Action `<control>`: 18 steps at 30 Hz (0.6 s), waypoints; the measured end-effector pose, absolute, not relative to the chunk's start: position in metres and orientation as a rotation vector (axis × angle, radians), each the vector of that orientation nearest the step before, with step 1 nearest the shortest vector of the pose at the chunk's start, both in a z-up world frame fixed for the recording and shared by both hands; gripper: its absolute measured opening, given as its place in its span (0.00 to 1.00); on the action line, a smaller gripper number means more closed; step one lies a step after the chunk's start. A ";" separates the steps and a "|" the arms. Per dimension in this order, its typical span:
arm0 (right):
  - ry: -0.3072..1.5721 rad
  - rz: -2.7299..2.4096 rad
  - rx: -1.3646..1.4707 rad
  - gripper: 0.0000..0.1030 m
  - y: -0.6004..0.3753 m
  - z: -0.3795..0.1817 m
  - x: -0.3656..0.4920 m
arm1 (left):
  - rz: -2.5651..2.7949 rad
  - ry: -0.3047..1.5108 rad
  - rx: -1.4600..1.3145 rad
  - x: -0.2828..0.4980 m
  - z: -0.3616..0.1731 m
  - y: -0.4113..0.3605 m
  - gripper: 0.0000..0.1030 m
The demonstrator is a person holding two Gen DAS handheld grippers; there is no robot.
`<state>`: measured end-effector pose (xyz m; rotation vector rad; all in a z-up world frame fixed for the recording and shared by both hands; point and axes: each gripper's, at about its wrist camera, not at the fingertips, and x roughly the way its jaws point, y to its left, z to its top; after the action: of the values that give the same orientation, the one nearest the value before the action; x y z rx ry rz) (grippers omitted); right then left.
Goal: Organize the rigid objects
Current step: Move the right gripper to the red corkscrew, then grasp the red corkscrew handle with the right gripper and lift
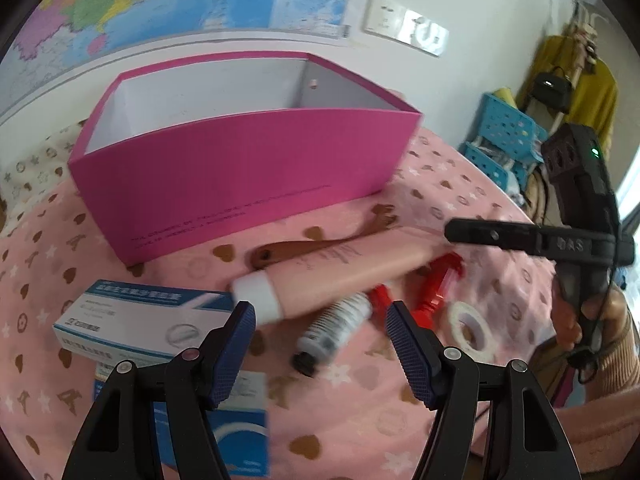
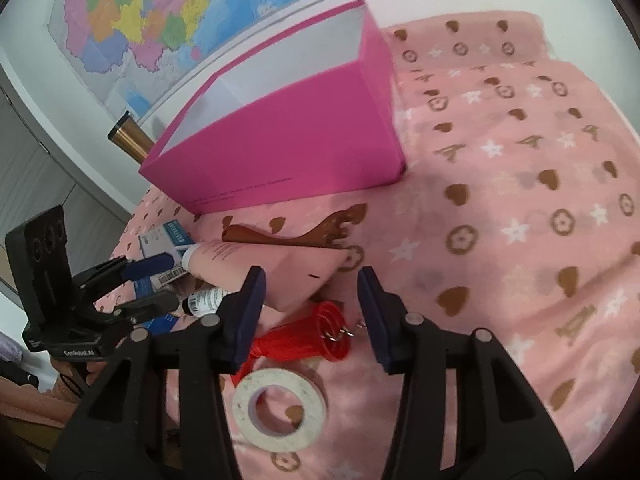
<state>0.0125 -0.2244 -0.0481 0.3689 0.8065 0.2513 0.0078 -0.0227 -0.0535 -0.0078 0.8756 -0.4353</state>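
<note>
An open, empty magenta box (image 1: 240, 176) (image 2: 296, 136) stands on the pink cloth. In front of it lie a pink tube with a white cap (image 1: 340, 276) (image 2: 260, 272), a brown wooden comb-like piece (image 1: 320, 244) (image 2: 304, 236), a small white bottle with a black cap (image 1: 336, 328) (image 2: 208, 300), a red plastic item (image 1: 432, 284) (image 2: 316, 336), a white tape ring (image 1: 470, 328) (image 2: 280, 404) and white-blue cartons (image 1: 140, 320) (image 2: 168, 240). My left gripper (image 1: 320, 316) (image 2: 160, 280) is open above the bottle and tube cap. My right gripper (image 2: 312, 284) (image 1: 496, 236) is open over the red item and the tube's end.
A pink patterned cloth (image 2: 500, 200) covers the table. A map (image 1: 160, 0) hangs on the wall behind the box. A blue perforated rack (image 1: 504, 140) and hanging clothes stand at the right. A copper cylinder (image 2: 130, 140) lies left of the box.
</note>
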 end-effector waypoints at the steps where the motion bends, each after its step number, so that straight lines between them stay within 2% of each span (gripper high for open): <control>1: 0.804 0.233 0.364 0.49 -0.228 -0.048 0.008 | -0.462 0.879 -0.008 0.004 -0.053 -0.027 0.68; 8: 0.837 0.205 0.399 0.50 -0.242 -0.063 -0.006 | -0.597 0.921 0.030 -0.008 -0.062 -0.061 0.67; 14: 0.811 0.273 0.352 0.50 -0.224 -0.061 -0.011 | -0.635 0.996 -0.002 0.002 -0.078 -0.074 0.59; 15: 0.810 0.281 0.335 0.48 -0.220 -0.060 -0.011 | -0.639 1.000 -0.013 0.003 -0.078 -0.075 0.56; 17: 0.808 0.292 0.298 0.37 -0.212 -0.060 -0.010 | -0.655 1.015 -0.045 0.007 -0.081 -0.075 0.53; 18: 0.818 0.296 0.289 0.27 -0.209 -0.062 -0.008 | -0.664 1.024 -0.060 0.009 -0.083 -0.076 0.50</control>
<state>-0.0078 -0.2093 -0.0618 0.2893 0.8181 0.2964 0.0089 -0.0760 -0.0830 -0.0596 1.0237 -0.6639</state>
